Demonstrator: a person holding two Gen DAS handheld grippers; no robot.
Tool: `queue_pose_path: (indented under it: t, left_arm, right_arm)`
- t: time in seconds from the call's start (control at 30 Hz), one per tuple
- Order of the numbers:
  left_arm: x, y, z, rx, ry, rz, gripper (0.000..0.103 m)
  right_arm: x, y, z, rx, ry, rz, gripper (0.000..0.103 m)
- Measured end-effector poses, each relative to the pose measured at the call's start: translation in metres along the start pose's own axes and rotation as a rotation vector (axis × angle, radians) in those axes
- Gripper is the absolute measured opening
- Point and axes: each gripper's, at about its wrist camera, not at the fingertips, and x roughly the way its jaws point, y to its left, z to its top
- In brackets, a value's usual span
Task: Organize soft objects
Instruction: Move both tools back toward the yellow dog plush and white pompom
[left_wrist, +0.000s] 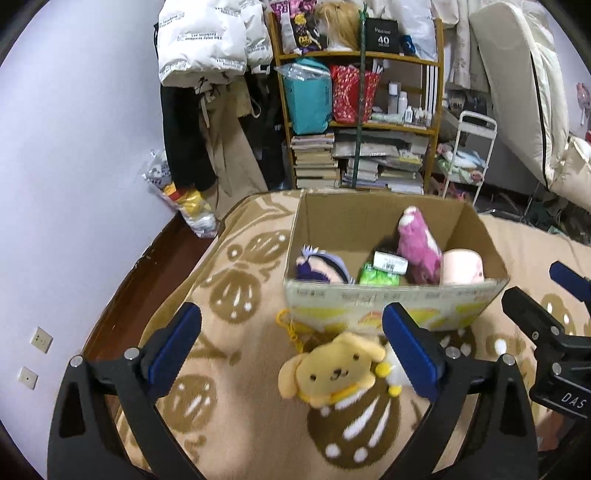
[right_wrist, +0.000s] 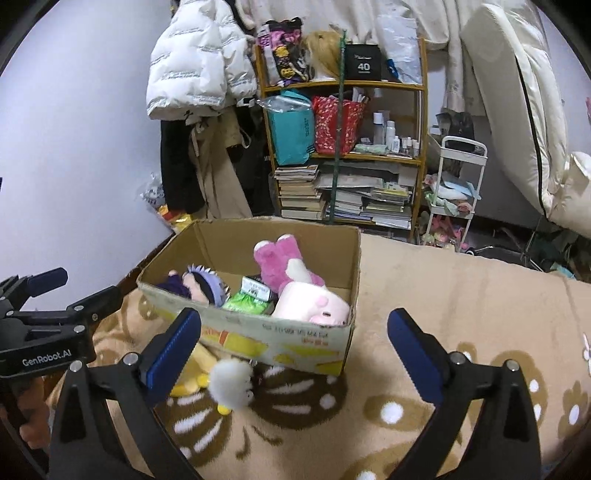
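A yellow dog plush (left_wrist: 332, 371) with a yellow chain lies on the beige blanket (left_wrist: 229, 417) in front of a cardboard box (left_wrist: 391, 299). My left gripper (left_wrist: 295, 349) is open around it, fingers apart, not touching. In the right wrist view the plush (right_wrist: 225, 380) shows its white fluffy tail beside my left finger. My right gripper (right_wrist: 295, 349) is open and empty near the box (right_wrist: 280, 339). The box holds a pink plush (left_wrist: 419, 245), a purple-haired doll (left_wrist: 317, 266), a green packet (left_wrist: 380, 271) and a pale pink plush (right_wrist: 314, 304).
A wooden shelf (left_wrist: 358, 122) with books, bags and bottles stands behind the bed. Coats (left_wrist: 207, 74) hang at the left. A white cart (left_wrist: 465, 162) and a propped mattress (left_wrist: 524, 88) are at the right. The bed's left edge drops to dark floor (left_wrist: 147, 280).
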Motion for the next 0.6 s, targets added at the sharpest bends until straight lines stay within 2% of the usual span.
queue_pose_path:
  t: [0.27, 0.6]
  left_arm:
    - [0.008, 0.001, -0.018, 0.044, 0.073, 0.027, 0.097]
    - [0.031, 0.005, -0.024, 0.025, 0.139, 0.018, 0.097]
  right_arm:
    - [0.01, 0.011, -0.013, -0.055, 0.072, 0.002, 0.103]
    - [0.029, 0.01, -0.02, -0.04, 0.136, 0.01, 0.103]
